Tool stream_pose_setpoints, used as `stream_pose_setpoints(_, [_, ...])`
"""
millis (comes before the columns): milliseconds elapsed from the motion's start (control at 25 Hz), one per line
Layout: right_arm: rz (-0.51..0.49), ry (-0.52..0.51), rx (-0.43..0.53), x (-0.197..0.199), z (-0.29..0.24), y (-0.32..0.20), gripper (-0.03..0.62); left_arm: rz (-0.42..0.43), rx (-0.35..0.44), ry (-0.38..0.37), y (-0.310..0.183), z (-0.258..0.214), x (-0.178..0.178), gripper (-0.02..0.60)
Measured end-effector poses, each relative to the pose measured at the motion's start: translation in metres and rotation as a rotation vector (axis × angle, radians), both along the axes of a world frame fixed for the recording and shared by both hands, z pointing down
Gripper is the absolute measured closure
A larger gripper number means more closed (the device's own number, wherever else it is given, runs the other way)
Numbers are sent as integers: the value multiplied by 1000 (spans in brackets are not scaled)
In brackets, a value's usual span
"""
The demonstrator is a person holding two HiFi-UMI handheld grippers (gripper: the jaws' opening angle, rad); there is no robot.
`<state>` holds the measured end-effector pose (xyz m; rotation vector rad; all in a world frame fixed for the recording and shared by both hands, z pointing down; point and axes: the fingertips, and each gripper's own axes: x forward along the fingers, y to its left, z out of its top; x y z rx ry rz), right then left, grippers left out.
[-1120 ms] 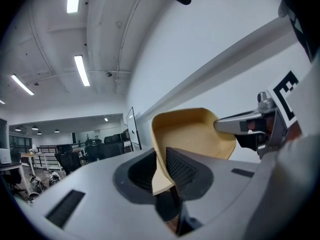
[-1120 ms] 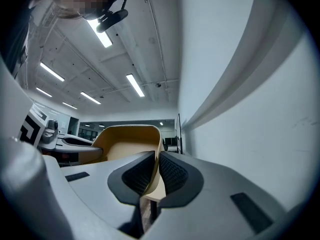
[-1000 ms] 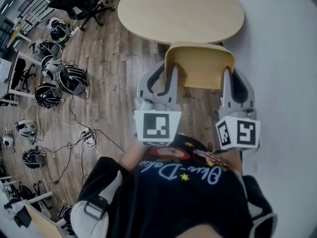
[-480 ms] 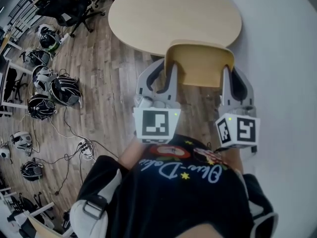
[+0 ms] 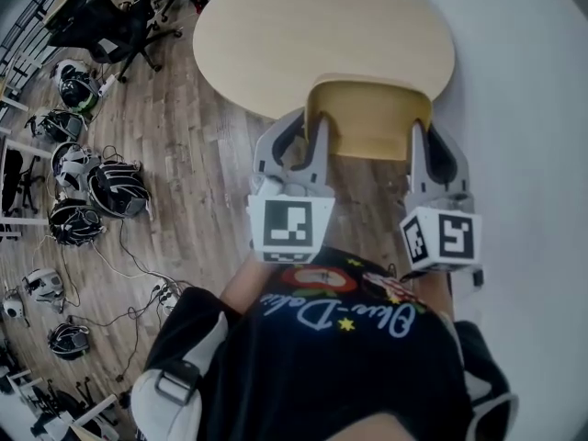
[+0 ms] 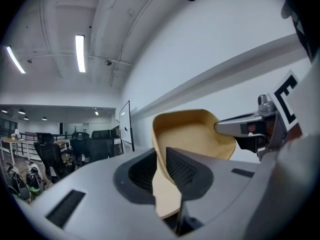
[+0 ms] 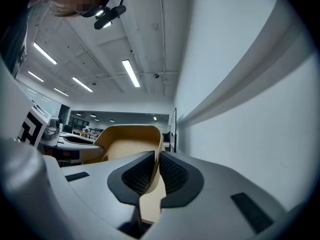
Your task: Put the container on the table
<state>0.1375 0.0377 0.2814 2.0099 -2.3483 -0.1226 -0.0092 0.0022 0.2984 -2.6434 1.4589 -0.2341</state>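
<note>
**Container (image 5: 370, 122) — up between two pinches, not yet set down**

- Position: it hangs in the air in front of me, open side up. From above, its far rim shows against the near edge of the round table (image 5: 303, 26), with wood floor (image 5: 202, 154) under the rest.
- Left tool (image 5: 301, 136): its jaws are nipped on the container's left side wall, and the ribbed pads press the thin tan sheet from both faces.
- Right tool (image 5: 432, 145): it has the same hold on the right wall, with the wall sandwiched between nearly closed pads.
- Handling, my read: it looks like thin-walled moulded plastic, so it should be light. It is stiff enough to carry its own shape, but the walls would likely bow if I squeezed hard or pulled the tools apart.
- The surface is smooth and may creep out of the pads if I tilt it.
- Best hold — opposite side walls, just below the rim and at matched height on both sides. The base should stay level until it meets the table.
</note>
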Motion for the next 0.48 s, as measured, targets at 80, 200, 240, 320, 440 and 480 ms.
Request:
stream_pose_setpoints(80, [12, 5, -5, -9, 0, -13, 566, 14, -7, 11, -15, 1, -8, 532])
stream_pose_setpoints(200, [28, 7, -12, -20, 0, -33, 566, 30, -12, 17, -37, 2, -18, 532])
stream_pose_setpoints(240, [31, 9, -14, -24, 0, -40, 566, 34, -15, 20, -44, 2, -22, 532])
stream_pose_setpoints(320, [36, 16, -18, -33, -2, -52, 566, 41, -22, 23, -57, 2, -31, 532])
stream_pose_setpoints(440, [38, 23, -25, -48, 1, -71, 566, 42, -31, 33, -76, 6, -46, 532])
stream_pose_setpoints(480, [37, 24, -28, -53, 4, -77, 566, 41, -34, 33, -82, 9, -51, 532])
